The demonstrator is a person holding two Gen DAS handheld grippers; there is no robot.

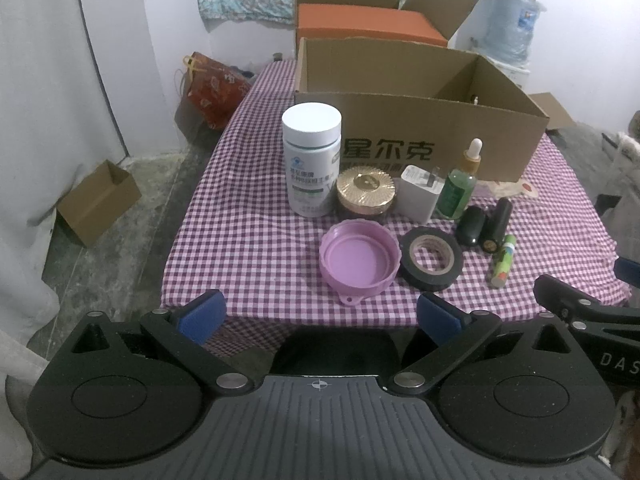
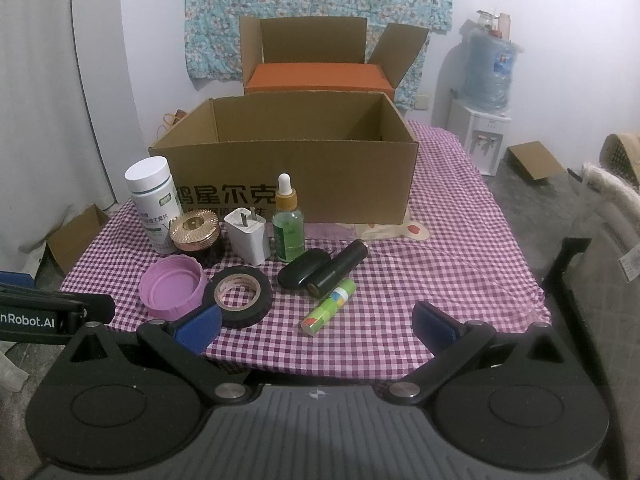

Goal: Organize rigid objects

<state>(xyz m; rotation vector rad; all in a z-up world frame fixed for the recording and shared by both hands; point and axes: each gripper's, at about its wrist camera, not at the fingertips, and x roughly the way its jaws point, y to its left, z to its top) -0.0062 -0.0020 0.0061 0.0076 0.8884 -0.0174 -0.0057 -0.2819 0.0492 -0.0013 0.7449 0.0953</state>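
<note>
On the checked tablecloth (image 1: 248,248) stand a white pill bottle (image 1: 311,160), a gold-lidded jar (image 1: 366,194), a white charger (image 1: 420,196) and a green dropper bottle (image 1: 460,184). In front lie a purple lid (image 1: 358,260), a black tape roll (image 1: 430,258), two black tubes (image 1: 486,222) and a green stick (image 1: 503,260). Behind them is an open cardboard box (image 1: 420,120). My left gripper (image 1: 320,316) is open at the table's near edge, facing the purple lid. My right gripper (image 2: 318,320) is open, just short of the green stick (image 2: 329,307) and tape roll (image 2: 239,296).
A second cardboard box (image 2: 320,56) with an orange box inside stands behind the first. A water dispenser (image 2: 482,128) is at the right wall, a small carton (image 1: 96,204) and a red bag (image 1: 216,88) on the floor at left. A chair (image 2: 600,240) is on the right.
</note>
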